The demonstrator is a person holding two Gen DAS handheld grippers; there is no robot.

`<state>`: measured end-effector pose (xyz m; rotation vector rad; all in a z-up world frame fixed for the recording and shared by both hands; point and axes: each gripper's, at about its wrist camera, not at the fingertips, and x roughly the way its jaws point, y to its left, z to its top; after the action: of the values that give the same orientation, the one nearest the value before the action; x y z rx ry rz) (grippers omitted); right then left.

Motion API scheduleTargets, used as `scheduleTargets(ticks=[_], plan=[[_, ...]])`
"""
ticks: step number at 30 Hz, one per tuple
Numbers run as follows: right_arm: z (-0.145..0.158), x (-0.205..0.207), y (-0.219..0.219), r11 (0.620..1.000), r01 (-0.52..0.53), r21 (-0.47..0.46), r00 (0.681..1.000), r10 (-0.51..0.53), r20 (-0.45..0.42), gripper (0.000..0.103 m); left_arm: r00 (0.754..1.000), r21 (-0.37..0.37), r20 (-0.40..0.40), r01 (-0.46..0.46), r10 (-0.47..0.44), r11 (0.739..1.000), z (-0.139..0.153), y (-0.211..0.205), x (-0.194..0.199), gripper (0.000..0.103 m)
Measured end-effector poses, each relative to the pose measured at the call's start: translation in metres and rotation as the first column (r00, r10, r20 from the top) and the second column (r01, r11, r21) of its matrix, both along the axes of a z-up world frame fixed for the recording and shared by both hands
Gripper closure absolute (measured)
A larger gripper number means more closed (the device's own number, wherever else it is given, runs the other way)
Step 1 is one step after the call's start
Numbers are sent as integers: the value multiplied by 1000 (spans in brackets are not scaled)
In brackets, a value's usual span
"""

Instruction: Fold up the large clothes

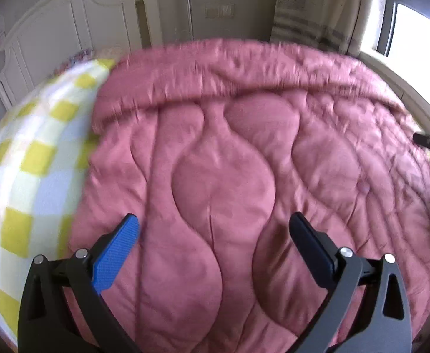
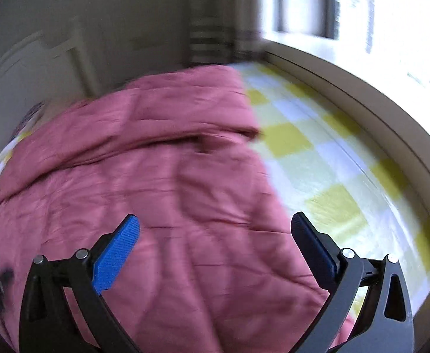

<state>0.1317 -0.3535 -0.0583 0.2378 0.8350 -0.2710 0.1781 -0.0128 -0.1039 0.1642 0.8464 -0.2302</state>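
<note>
Hanging over the bed, my left claw (image 1: 213, 226) is spread wide and holds nothing. Under it lies the pink quilt (image 1: 229, 176), puffy and stitched, with its far edge folded back. The checked sheet (image 1: 29, 161) shows along the bed's left edge. My right claw (image 2: 215, 226) gapes empty too, over the quilt's right edge.

The left black two-finger gripper with blue ribbed pads (image 1: 215, 229) fills the bottom of its frame, fingers spread wide apart, gripping nothing. The right black two-finger gripper with blue ribbed pads (image 2: 215, 229) sits likewise at the bottom of its frame, equally wide and empty.
</note>
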Motion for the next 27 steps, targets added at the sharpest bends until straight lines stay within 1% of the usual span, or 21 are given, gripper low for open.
scheduleTargets(ticks=[2,4,6,7,8,9,10,11,13,15,18,19,21,22,23,24,25,26,27], plan=[[4,11,16,997,-75,-24,997,75,-8,5,997,19,74,-22,21,1000,20,2,7,2],[4,28,35,988,-136,-70,990,133,-40,5,994,31,103,-46,43,998,31,4,23,2],[-1,46,49,978,-175,-111,983,166,-83,5,996,47,66,-63,60,997,25,8,48,2],[-5,47,52,975,-185,-120,980,174,-95,5,995,68,33,-95,93,993,16,11,63,2],[-12,56,54,973,-195,-125,976,180,-120,5,993,79,10,-118,118,990,8,15,75,2],[-24,68,56,973,-202,-114,970,182,-164,5,991,83,-12,-133,134,988,-2,19,83,2],[-28,70,54,976,-203,-77,970,190,-155,4,990,58,-49,-127,130,990,-15,24,92,2],[-30,69,48,982,-182,-40,976,175,-133,4,989,-16,-77,-125,123,992,-17,34,94,2],[-33,72,44,982,-186,-30,975,181,-129,4,986,-70,-82,-151,146,986,-12,47,94,2],[-37,77,46,980,-193,-48,974,185,-134,4,987,-53,-80,-147,143,988,-12,46,93,2],[-40,73,45,980,-191,-51,975,183,-127,4,987,-20,-68,-146,145,989,-12,43,89,2],[-40,66,49,981,-191,-45,975,184,-124,4,987,-27,-69,-146,144,989,-11,44,89,2],[-41,65,47,980,-195,-30,974,190,-122,4,987,-51,-78,-147,143,988,-11,48,89,2],[-34,59,46,982,-186,-41,976,179,-128,5,987,-50,-79,-146,142,988,-10,49,89,2],[-26,48,42,985,-157,-77,982,147,-123,5,987,-39,-75,-148,145,988,-14,42,89,2],[-16,31,38,985,-130,-110,988,119,-98,5,985,-24,-56,-164,162,986,-9,45,82,2],[-9,21,32,987,-112,-119,992,103,-78,5,983,-31,-31,-183,182,983,-6,47,75,2],[-9,17,27,989,-92,-116,994,85,-68,5,982,-51,-11,-190,190,980,-3,50,67,2],[-13,16,17,995,-47,-92,996,40,-83,5,983,-72,0,-185,186,980,0,49,61,2]])
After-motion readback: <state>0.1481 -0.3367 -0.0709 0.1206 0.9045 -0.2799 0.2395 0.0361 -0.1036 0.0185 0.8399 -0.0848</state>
